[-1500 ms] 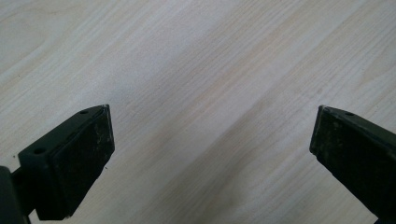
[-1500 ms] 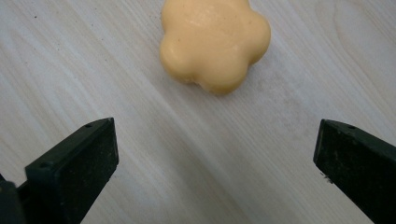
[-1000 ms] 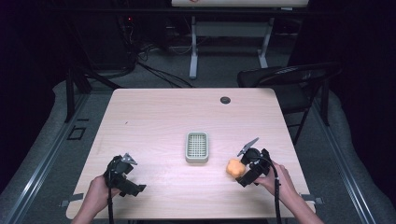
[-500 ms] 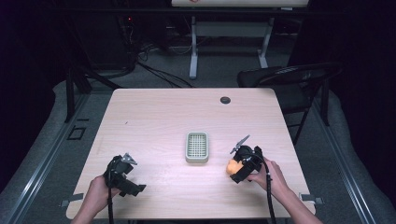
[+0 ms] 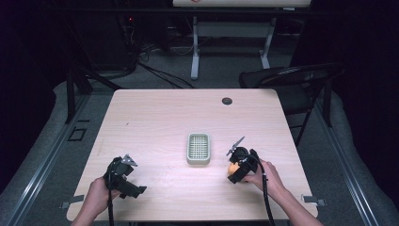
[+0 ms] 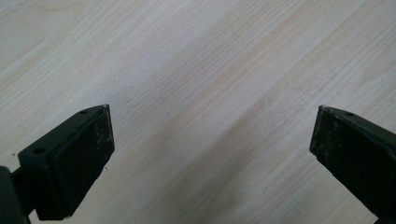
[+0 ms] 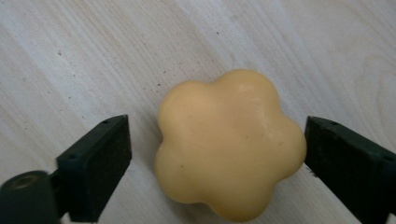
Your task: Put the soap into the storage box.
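Straddling the flower-shaped yellow soap [image 7: 229, 144] near the table's [image 5: 155, 117] front right, the right gripper [image 7: 217, 161] gapes wide, gripping nothing; seemingly pre-grasp, closing comes next, perhaps for the soap dish [image 5: 198, 148] at centre; the left gripper [image 6: 212, 154] rests open, empty.

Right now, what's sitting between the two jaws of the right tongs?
An orange flower-shaped soap lies on the wooden table between the open jaws of the right tongs, as the right gripper view shows.
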